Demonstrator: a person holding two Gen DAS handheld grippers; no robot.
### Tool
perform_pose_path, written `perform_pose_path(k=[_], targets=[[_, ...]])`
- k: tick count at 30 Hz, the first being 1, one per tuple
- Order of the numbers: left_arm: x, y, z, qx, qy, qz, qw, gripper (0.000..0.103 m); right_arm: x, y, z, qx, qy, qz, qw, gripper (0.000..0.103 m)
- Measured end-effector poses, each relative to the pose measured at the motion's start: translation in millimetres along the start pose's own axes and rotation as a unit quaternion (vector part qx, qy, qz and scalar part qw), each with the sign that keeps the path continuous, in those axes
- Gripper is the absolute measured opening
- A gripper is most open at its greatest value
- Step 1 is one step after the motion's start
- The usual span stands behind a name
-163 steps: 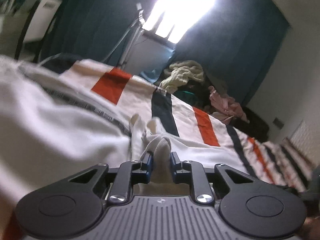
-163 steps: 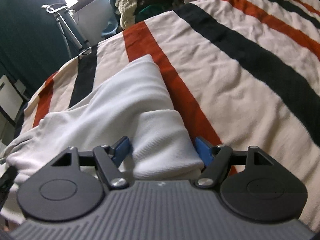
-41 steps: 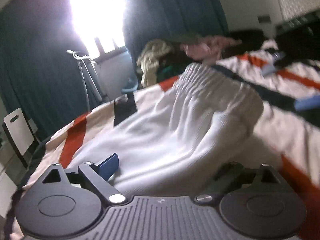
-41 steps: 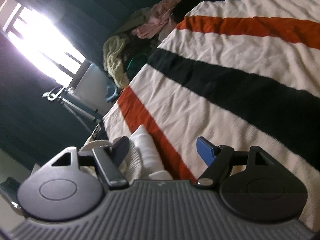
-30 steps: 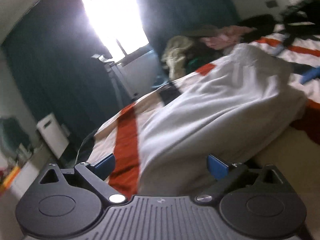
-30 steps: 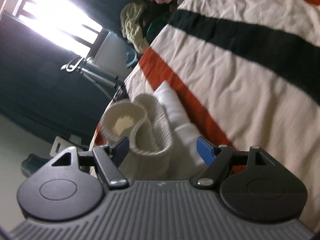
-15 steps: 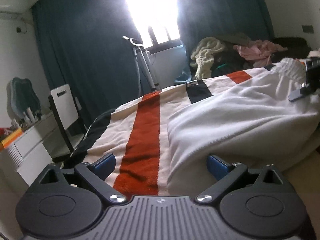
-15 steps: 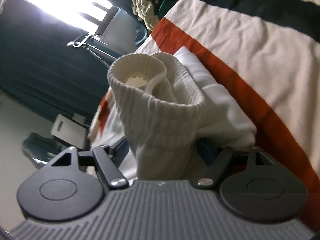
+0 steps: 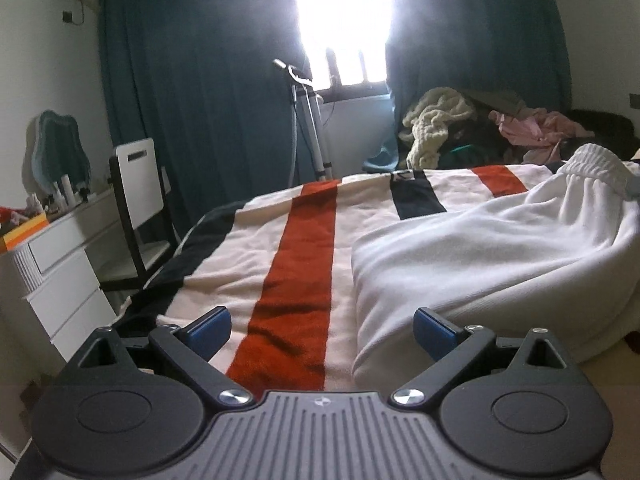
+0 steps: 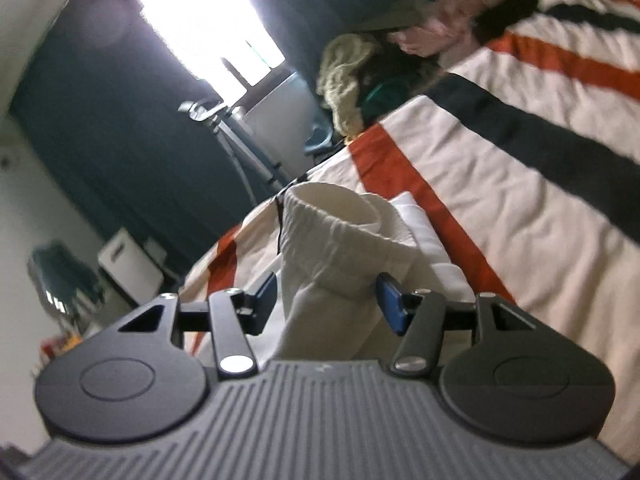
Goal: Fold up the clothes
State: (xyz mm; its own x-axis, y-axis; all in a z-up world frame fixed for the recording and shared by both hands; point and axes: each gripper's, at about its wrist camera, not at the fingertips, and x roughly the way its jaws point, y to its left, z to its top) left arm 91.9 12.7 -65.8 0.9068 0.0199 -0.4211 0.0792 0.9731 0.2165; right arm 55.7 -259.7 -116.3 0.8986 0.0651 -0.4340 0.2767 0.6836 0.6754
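A white garment with a ribbed cuff lies bunched on the striped bedspread [image 9: 296, 248]. In the left wrist view the white garment [image 9: 492, 256] fills the right side. My left gripper [image 9: 322, 326] is open and empty at the near edge of the bed, just left of the garment. In the right wrist view the garment's ribbed cuff [image 10: 340, 236] stands up between the blue pads. My right gripper [image 10: 328, 300] is closing around the cuff, with both pads touching or almost touching the cloth.
A pile of clothes [image 9: 472, 128] lies at the far end of the bed under the bright window. A metal stand [image 9: 308, 120], a white chair [image 9: 136, 200] and a white dresser [image 9: 60, 264] stand to the left of the bed.
My left gripper let go of the garment and drew back to the bed's left edge. My right gripper moved onto the raised ribbed cuff and its jaws narrowed around it.
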Motion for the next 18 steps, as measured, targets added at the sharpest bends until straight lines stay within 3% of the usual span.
perform_pose_path(k=[5, 7, 10, 11, 13, 14, 18], targets=[[3, -1, -2, -0.006, 0.012, 0.004, 0.9999, 0.099, 17, -5, 1, 0.006, 0.03, -0.018, 0.999, 0.068], [3, 0, -3, -0.009, 0.013, 0.004, 0.9999, 0.099, 23, -13, 7, 0.046, 0.031, 0.005, 0.998, 0.083], [3, 2, -4, -0.012, 0.014, 0.007, 0.9998, 0.099, 31, -12, 14, 0.054, 0.032, 0.02, 0.998, 0.084], [3, 2, -5, -0.012, 0.016, 0.008, 0.9998, 0.099, 33, -8, 15, 0.038, 0.032, 0.011, 0.999, 0.081], [3, 5, -5, -0.018, 0.018, 0.008, 0.9996, 0.099, 38, 1, 16, 0.001, 0.03, -0.011, 0.999, 0.054], [3, 6, -6, -0.022, 0.019, 0.008, 0.9995, 0.099, 41, 5, 16, -0.019, 0.029, -0.025, 0.999, 0.047], [2, 11, -5, -0.039, 0.021, 0.012, 0.9989, 0.099, 36, 23, 23, -0.078, -0.001, -0.004, 0.997, 0.031]])
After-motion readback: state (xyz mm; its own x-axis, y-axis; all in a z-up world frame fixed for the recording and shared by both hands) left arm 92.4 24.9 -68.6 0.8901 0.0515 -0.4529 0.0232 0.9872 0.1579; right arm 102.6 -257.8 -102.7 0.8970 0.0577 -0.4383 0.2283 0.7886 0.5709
